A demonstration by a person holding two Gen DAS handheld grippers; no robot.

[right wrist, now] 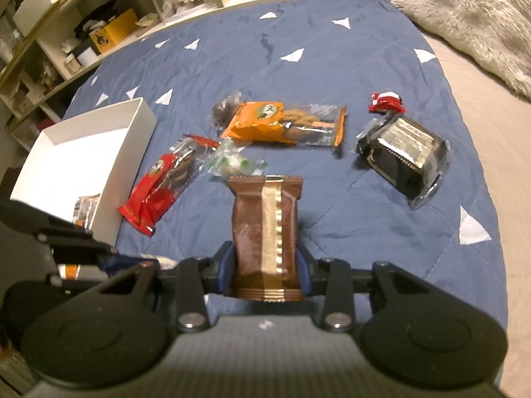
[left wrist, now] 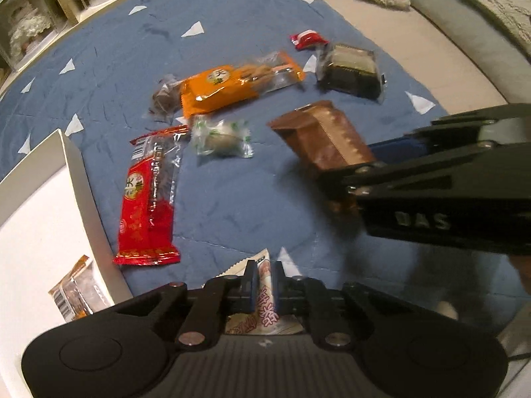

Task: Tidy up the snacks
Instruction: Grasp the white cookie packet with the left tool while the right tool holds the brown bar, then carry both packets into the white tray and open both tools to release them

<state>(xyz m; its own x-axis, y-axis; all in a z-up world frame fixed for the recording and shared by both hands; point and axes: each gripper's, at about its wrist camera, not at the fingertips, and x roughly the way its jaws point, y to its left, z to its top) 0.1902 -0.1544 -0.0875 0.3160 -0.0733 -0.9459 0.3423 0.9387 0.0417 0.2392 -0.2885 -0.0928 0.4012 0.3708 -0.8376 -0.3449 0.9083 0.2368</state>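
My left gripper (left wrist: pixel 264 270) is shut on a thin white snack packet (left wrist: pixel 265 298) with red characters, held over the blue quilt beside the white box (left wrist: pixel 76 172). Further right, my right gripper (left wrist: pixel 361 162) is shut on a brown foil packet (left wrist: pixel 315 136). In the right wrist view the brown packet (right wrist: pixel 265 225) stands upright between that gripper's (right wrist: pixel 265 265) blue pads. The left gripper (right wrist: pixel 122 260) shows at the lower left near the white box (right wrist: pixel 132 132). An orange-edged packet (left wrist: pixel 74 293) lies inside the box.
Loose on the quilt (right wrist: pixel 365 199) lie a red packet (right wrist: pixel 159 185), an orange biscuit packet (right wrist: pixel 282 122), a green-and-white candy (right wrist: pixel 232 162), a brown round snack (right wrist: pixel 222 109), a black cake pack (right wrist: pixel 405 156) and a small red candy (right wrist: pixel 386 101). A furry cushion (right wrist: pixel 464 16) and shelves (right wrist: pixel 49 49) border it.
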